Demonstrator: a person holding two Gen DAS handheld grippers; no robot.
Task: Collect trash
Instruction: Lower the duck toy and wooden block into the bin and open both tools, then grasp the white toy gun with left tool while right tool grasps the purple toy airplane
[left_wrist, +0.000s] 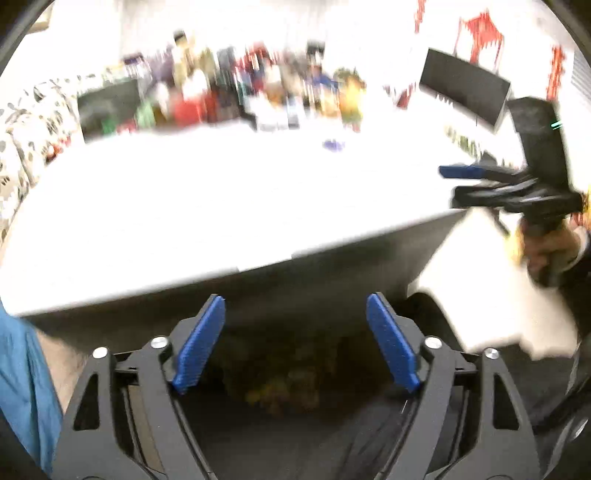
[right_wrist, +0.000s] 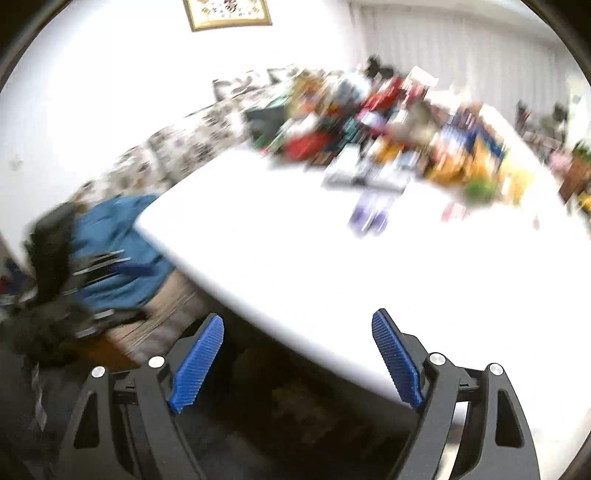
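Left wrist view: the left gripper (left_wrist: 295, 317) is seen with its blue pads (left_wrist: 201, 343) spread wide and nothing between them. It is held just off the near edge of the white table (left_wrist: 221, 206), over a dark space where a blurred yellowish heap (left_wrist: 284, 391) can be made out below the jaws; what that heap is cannot be told. Beside the gripper, a bare knee and blue shorts (left_wrist: 22, 373) are seen. A small purple scrap (left_wrist: 334, 144) lies on the table, well beyond the gripper and short of the blurred clutter (left_wrist: 240, 96) at the far edge. The right gripper (left_wrist: 461, 171) is seen at the table's right corner, gripped by a hand (left_wrist: 546, 247) on its handle.

From the right wrist view, the right gripper (right_wrist: 297, 332) is likewise shown wide open and empty, at the table's (right_wrist: 295, 258) near edge. A purple wrapper (right_wrist: 371, 216) lies on the table well ahead of it, before the clutter (right_wrist: 388, 125). The left gripper (right_wrist: 125, 267) appears blurred off the table's left edge.
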